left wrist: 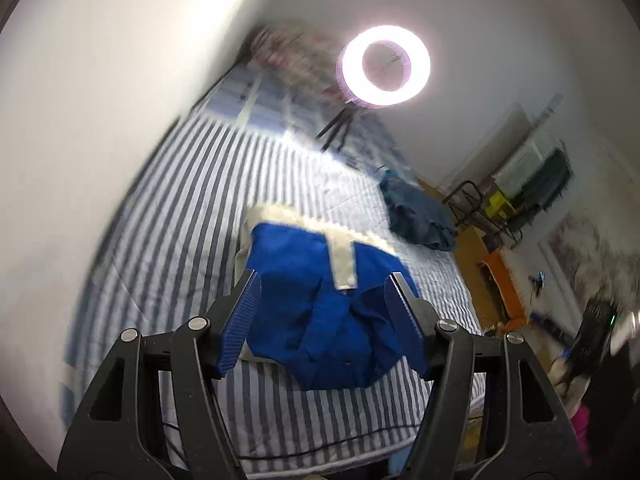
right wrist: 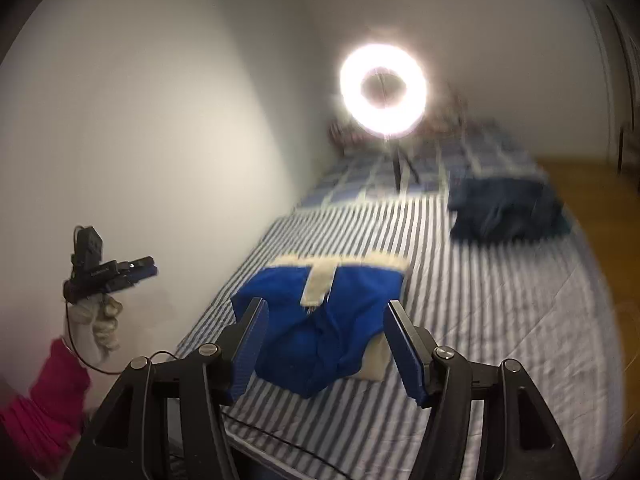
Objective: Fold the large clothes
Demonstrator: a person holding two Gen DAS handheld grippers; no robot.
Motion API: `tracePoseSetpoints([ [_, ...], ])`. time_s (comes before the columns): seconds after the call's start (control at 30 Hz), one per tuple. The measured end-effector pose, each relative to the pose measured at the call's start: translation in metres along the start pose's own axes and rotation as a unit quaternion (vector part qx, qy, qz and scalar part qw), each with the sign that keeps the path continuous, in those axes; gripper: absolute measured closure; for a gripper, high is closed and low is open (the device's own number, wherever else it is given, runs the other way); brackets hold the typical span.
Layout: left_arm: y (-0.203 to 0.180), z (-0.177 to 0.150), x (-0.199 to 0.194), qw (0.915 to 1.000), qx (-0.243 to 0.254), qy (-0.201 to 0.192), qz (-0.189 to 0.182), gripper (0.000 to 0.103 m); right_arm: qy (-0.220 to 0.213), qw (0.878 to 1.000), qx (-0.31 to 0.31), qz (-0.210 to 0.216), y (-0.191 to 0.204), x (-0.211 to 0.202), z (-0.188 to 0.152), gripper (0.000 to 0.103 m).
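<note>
A folded blue garment (left wrist: 292,264) with cream trim lies in a compact bundle on the striped bed (left wrist: 180,200). My left gripper (left wrist: 324,276) hangs above its near side, open, with nothing between the blue ribbed pads (left wrist: 240,320). In the right wrist view the same blue garment (right wrist: 280,288) lies on the bed (right wrist: 480,300), a cream layer showing under it. My right gripper (right wrist: 327,303) is open over it and holds nothing. The left gripper (right wrist: 120,272) appears far left, raised near the wall, in a gloved hand (right wrist: 102,320) with a pink sleeve.
A dark blue folded garment (right wrist: 504,208) lies further up the bed (left wrist: 416,212). A lit ring light (right wrist: 350,84) on a tripod stands on the bed's far end. A white wall (right wrist: 160,120) runs along the left. Wooden floor (right wrist: 580,184) and an orange stool (left wrist: 500,280) are at the right.
</note>
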State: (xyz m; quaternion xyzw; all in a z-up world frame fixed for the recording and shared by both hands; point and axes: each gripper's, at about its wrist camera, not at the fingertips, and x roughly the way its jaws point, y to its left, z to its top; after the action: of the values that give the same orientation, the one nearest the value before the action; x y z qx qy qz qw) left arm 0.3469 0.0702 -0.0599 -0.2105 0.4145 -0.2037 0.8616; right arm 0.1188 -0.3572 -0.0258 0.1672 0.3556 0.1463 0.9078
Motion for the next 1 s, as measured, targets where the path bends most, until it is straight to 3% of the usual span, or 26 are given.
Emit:
tracePoseSetpoints([
  [0.17,0.042,0.008,0.070,0.9974,-0.061,0.038,0.008,0.037,0.052,0.997,0.049,0.011,-0.033,0.085,-0.014,0.040],
  [0.33,0.069,0.010,0.120,0.9920,-0.111,0.059,-0.013,0.037,0.102,0.992,0.079,0.002,-0.063,0.152,-0.029,0.040],
  [0.5,0.064,0.008,0.161,0.9914,-0.088,0.096,-0.016,0.037,0.124,0.984,0.123,0.025,-0.087,0.190,-0.038,0.040],
  [0.57,0.065,0.005,0.172,0.9904,-0.087,0.105,-0.021,0.038,0.131,0.981,0.136,0.042,-0.093,0.202,-0.039,0.046],
  [0.6,0.066,0.003,0.176,0.9899,-0.088,0.108,-0.027,0.050,0.137,0.979,0.141,0.053,-0.094,0.209,-0.040,0.055],
  [0.67,0.069,0.001,0.180,0.9880,-0.099,0.115,-0.029,0.083,0.151,0.974,0.150,0.080,-0.094,0.220,-0.044,0.077],
  [0.7,0.075,-0.001,0.181,0.9857,-0.115,0.118,-0.034,0.097,0.161,0.970,0.155,0.096,-0.093,0.228,-0.046,0.094],
  [0.73,0.078,-0.002,0.180,0.9836,-0.129,0.119,-0.042,0.097,0.169,0.967,0.160,0.102,-0.092,0.231,-0.048,0.100],
  [0.8,0.083,-0.005,0.170,0.9794,-0.153,0.116,-0.062,0.099,0.162,0.966,0.167,0.117,-0.087,0.226,-0.047,0.102],
  [0.87,0.081,-0.004,0.160,0.9812,-0.145,0.110,-0.064,0.100,0.151,0.966,0.159,0.135,-0.081,0.215,-0.042,0.102],
  [0.93,0.082,-0.005,0.157,0.9839,-0.133,0.109,-0.047,0.101,0.142,0.969,0.148,0.138,-0.081,0.207,-0.040,0.103],
  [1.0,0.093,-0.015,0.167,0.9837,-0.130,0.124,-0.009,0.101,0.157,0.969,0.151,0.115,-0.090,0.211,-0.050,0.103],
])
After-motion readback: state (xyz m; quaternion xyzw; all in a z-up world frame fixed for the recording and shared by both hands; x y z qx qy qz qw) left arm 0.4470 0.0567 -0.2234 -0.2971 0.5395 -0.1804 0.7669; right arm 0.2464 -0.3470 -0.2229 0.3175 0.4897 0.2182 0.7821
